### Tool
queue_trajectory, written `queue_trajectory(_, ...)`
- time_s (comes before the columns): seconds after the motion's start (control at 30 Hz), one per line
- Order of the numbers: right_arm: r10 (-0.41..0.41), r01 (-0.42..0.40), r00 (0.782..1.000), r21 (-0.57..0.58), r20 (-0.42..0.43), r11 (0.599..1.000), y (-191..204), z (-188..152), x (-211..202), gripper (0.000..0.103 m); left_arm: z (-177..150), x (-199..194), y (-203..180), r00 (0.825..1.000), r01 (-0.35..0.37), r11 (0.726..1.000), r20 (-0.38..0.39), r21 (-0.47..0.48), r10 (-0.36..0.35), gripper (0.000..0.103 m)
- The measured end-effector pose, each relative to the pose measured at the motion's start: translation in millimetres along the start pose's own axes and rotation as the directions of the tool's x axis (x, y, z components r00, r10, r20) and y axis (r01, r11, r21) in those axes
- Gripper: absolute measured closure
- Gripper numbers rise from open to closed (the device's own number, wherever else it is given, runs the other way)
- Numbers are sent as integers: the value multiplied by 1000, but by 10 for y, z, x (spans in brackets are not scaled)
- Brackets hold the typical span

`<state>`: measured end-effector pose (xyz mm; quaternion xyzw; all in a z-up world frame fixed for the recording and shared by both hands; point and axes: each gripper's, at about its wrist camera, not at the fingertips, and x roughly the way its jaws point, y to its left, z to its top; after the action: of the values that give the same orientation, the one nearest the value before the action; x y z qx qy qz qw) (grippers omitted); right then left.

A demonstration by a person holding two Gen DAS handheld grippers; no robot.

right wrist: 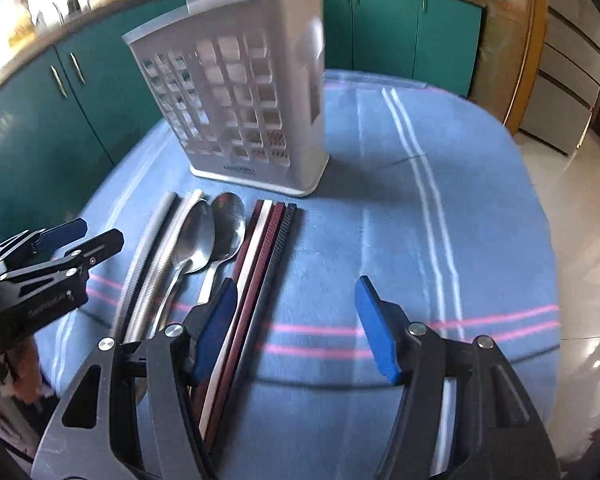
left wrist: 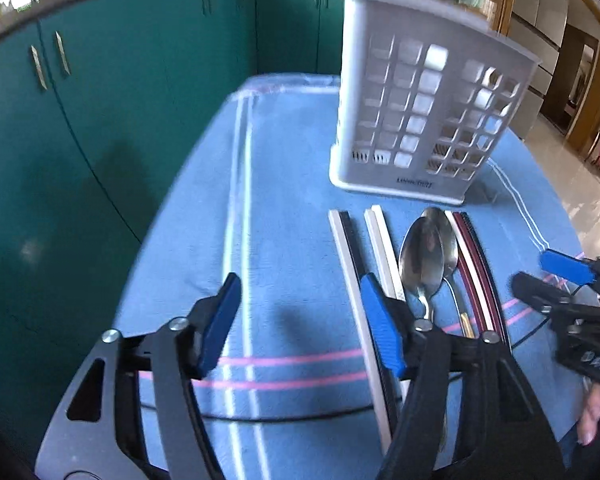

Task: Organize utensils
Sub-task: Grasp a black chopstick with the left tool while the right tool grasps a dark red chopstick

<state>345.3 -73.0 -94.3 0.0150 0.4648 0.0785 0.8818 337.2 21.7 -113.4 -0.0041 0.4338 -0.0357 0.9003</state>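
A white slotted utensil caddy [left wrist: 424, 120] [right wrist: 240, 112] stands upright on the blue cloth. In front of it lie chopsticks and two steel spoons [left wrist: 424, 256] [right wrist: 210, 236] side by side: a white and black pair [left wrist: 350, 256], a white pair [left wrist: 384, 248] and a maroon, white and black set [left wrist: 474, 268] [right wrist: 266, 248]. My left gripper [left wrist: 300, 292] is open and empty, just left of the utensils. My right gripper [right wrist: 296, 296] is open and empty, just right of the maroon chopsticks. Each gripper shows in the other's view, the right one [left wrist: 548, 276] and the left one [right wrist: 88, 234].
The blue cloth [right wrist: 420, 240] with white and pink stripes covers the table [left wrist: 284, 208]. Teal cabinets [left wrist: 100, 120] run behind and to the left. A tiled floor [right wrist: 580, 208] lies to the right past the table's edge. A black cable [left wrist: 300, 416] crosses the cloth.
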Motion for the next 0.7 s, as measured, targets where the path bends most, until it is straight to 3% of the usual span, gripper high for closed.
queue_trajectory(0.1, -4, 3, 996, -23, -84, 1000, 36, 105, 242, 51, 36, 164, -14, 999, 29, 1000, -42, -2, -29, 50)
queue_trajectory(0.3, -71, 67, 992, -41, -101, 997, -17, 280, 344, 61, 202, 349, -110, 997, 30, 999, -71, 24, -28, 55)
queue_trajectory(0.33, -68, 65, 992, -36, -106, 997, -41, 301, 342, 66, 219, 358, -123, 998, 23, 999, -67, 36, -21, 60)
queue_trajectory(0.4, -63, 61, 992, -18, -107, 998, -90, 332, 356, 85, 254, 369, -111, 996, 50, 998, -69, 27, -48, 87)
queue_trajectory(0.57, 15, -10, 995, 58, -100, 998, -348, 352, 316, 90, 367, 403, -107, 989, 115, 993, -95, -31, -117, 91)
queue_trajectory(0.7, 46, -40, 997, 84, -68, 996, -532, 359, 118, 90, 398, 188, -171, 985, 163, 985, -53, -50, -166, 90)
